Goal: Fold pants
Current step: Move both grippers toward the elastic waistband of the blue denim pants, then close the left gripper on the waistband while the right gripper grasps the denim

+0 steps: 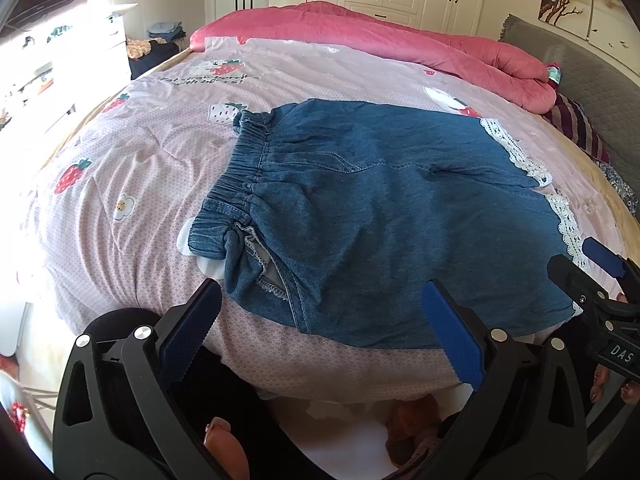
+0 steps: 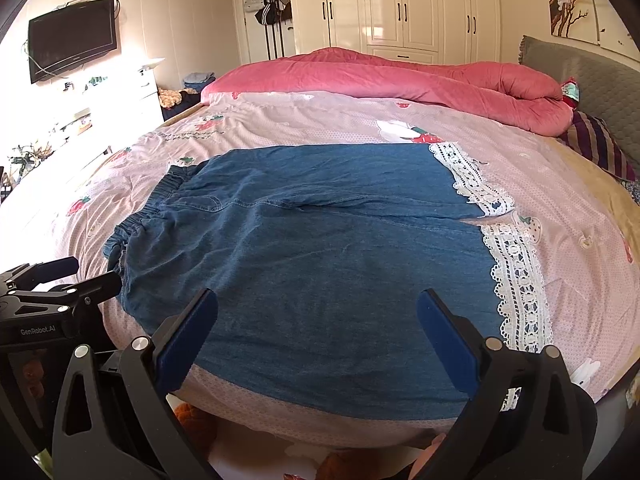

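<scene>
Blue denim pants [image 1: 380, 208] lie flat on the bed, elastic waistband [image 1: 240, 168] to the left, white lace hems [image 1: 520, 156] to the right. They also show in the right wrist view [image 2: 320, 272], with the lace hems [image 2: 516, 280] at the right. My left gripper [image 1: 320, 312] is open and empty, over the near edge of the pants by the waist end. My right gripper [image 2: 316, 320] is open and empty, over the near edge nearer the hems. Each gripper shows in the other's view: the right one [image 1: 592, 276], the left one [image 2: 68, 276].
The bed has a pink strawberry-print sheet [image 1: 132, 184]. A rolled pink quilt [image 1: 380, 36] lies along the far side, with a striped pillow [image 1: 576, 128] and grey headboard [image 1: 592, 76] to the right. White wardrobes [image 2: 400, 4] and a wall TV [image 2: 72, 38] stand beyond.
</scene>
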A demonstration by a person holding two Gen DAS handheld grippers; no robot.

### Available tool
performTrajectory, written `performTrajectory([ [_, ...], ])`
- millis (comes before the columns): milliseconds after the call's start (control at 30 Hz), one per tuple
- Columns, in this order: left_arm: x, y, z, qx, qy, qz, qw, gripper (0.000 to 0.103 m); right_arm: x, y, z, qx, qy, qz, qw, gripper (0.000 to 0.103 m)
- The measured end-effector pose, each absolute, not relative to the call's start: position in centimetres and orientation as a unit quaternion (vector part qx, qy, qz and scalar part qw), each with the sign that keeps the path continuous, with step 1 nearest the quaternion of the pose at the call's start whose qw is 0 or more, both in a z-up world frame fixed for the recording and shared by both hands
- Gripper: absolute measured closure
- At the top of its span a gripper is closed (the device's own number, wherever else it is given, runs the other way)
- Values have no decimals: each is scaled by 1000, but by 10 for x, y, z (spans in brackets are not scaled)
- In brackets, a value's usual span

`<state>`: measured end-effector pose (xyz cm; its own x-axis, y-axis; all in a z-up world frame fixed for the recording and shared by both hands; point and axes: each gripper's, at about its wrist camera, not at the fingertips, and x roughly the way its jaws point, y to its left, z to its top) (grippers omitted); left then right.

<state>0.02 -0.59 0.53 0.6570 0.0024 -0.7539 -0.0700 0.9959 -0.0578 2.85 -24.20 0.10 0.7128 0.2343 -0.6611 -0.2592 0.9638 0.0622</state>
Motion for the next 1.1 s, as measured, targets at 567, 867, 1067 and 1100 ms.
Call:
performTrajectory([
  [567, 4, -5, 5, -42, 414, 19, 909, 9, 33, -241, -3, -18, 358, 133, 924, 4],
  [867, 18, -3, -3, -46, 416, 15, 908, 9, 51, -239, -10, -20, 368, 141, 919, 4],
  [1067, 37, 8, -8, -58, 419, 19, 906, 9, 73, -233, -12, -26, 374, 157, 914, 4],
  [1100, 42, 10, -8, -58, 418, 22, 906, 9, 79, -232, -12, -27, 375, 163, 912, 4],
])
